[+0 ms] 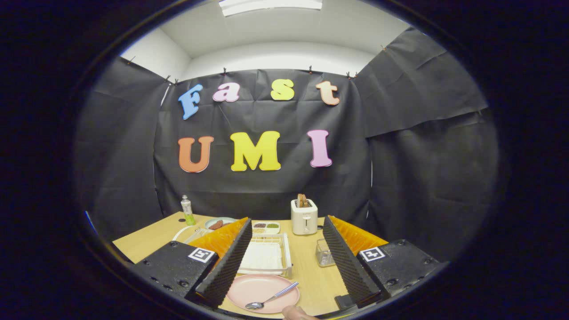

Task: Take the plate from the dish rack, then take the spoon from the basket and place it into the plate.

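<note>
Your spoon (pixel 272 297) already lies in the pink plate (pixel 262 289), which sits flat on the desk (pixel 311 275) between your jaws (pixel 284 266) (spread wide, holding nothing). The dish rack (pixel 266 255) stands just beyond; judging by this, nothing is left.

1. Pale pink plate (pixel 262 291).
2. Silver spoon (pixel 271 298), handle checked blue and white.
3. White dish rack (pixel 266 257).
4. Cream toaster (pixel 304 216), brown toast (pixel 302 200) in its slot.
5. Light wood-grain bench (pixel 311 271).
6. Clear bottle (pixel 187 210), green at the base.
7. Silvery wire basket (pixel 324 254).
</note>
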A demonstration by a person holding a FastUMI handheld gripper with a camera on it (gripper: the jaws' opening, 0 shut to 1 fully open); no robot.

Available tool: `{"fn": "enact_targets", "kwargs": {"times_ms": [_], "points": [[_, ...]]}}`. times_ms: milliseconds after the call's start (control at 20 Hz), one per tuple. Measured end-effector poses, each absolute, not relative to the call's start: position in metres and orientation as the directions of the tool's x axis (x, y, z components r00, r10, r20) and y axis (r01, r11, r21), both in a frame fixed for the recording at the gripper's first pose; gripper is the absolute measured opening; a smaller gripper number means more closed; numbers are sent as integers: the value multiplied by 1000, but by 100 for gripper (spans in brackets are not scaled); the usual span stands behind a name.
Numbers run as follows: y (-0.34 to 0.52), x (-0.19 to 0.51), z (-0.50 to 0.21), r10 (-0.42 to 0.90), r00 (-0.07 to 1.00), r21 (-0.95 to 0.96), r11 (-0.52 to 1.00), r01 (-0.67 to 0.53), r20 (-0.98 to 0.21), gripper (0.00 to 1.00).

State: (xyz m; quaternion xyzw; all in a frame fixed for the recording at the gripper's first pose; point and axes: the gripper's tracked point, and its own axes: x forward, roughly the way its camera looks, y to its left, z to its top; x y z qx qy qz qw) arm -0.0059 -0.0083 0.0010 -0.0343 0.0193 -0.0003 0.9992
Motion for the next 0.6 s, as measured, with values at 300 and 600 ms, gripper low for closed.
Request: {"fn": "enact_targets", "kwargs": {"times_ms": [300,600], "points": [[-3,-3,-10,17,996,-72,997,-23,-86,100],[-12,1,-11,-17,997,-83,996,11,-72,100]]}}
